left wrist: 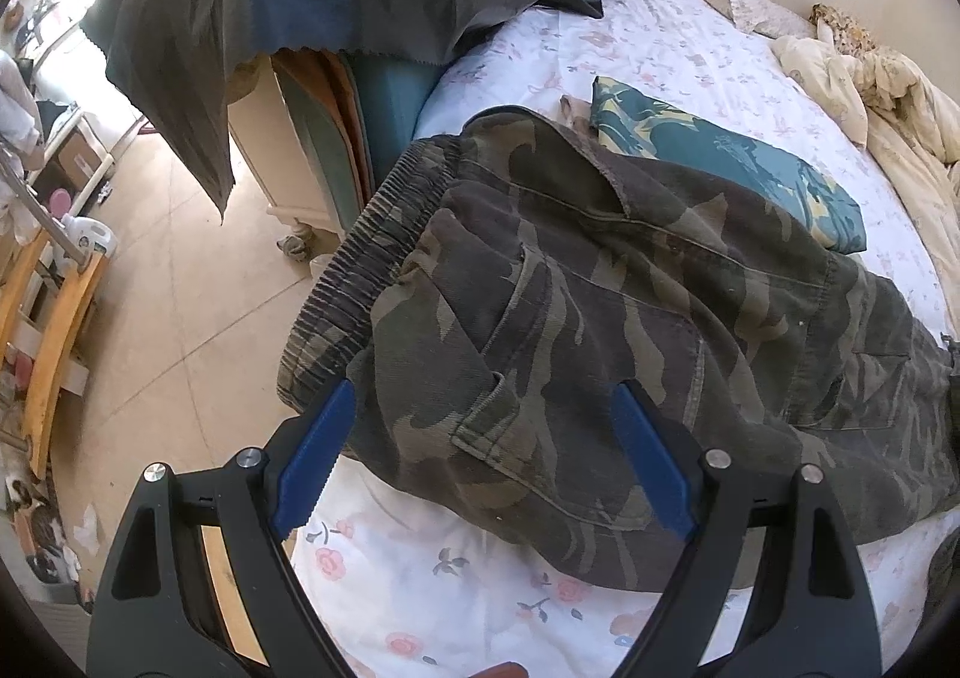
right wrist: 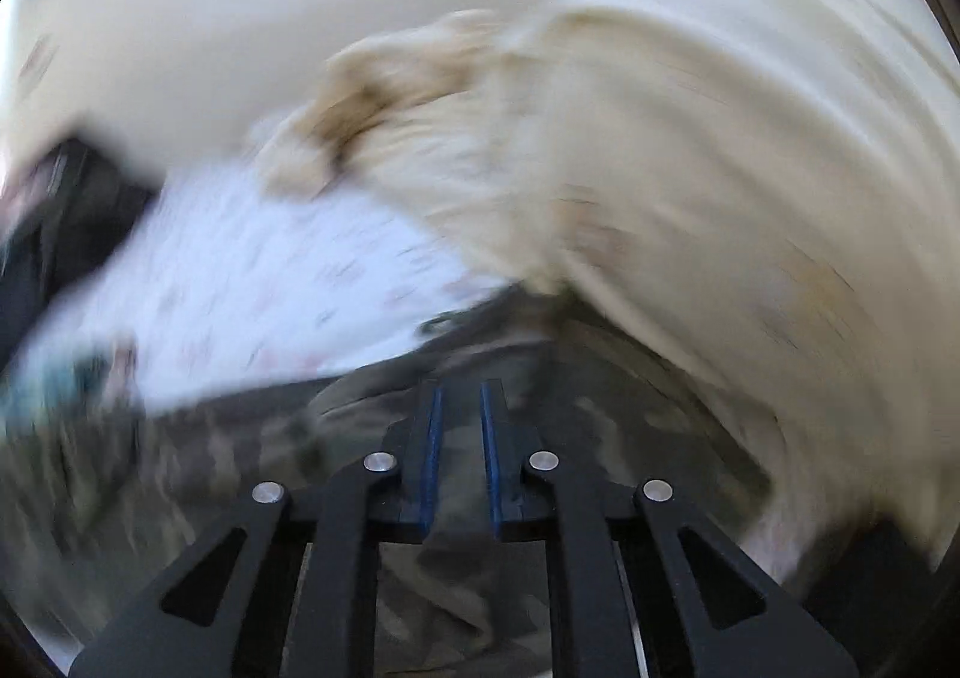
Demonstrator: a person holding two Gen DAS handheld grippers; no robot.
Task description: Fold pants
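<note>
Camouflage pants (left wrist: 600,318), thick, soft cotton twill that looks fairly heavy and will drape, lie across the floral bed sheet (left wrist: 450,588) mid-frame, best pinched at the elastic waistband (left wrist: 366,258); left gripper (left wrist: 486,462) jaws released, right gripper (right wrist: 461,438) jaws nearly clenched, grip unclear through blur.

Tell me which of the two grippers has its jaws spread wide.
The left gripper: its blue fingers stand far apart over the camouflage pants. The right gripper has its fingers nearly together, only a narrow gap between them.
</note>
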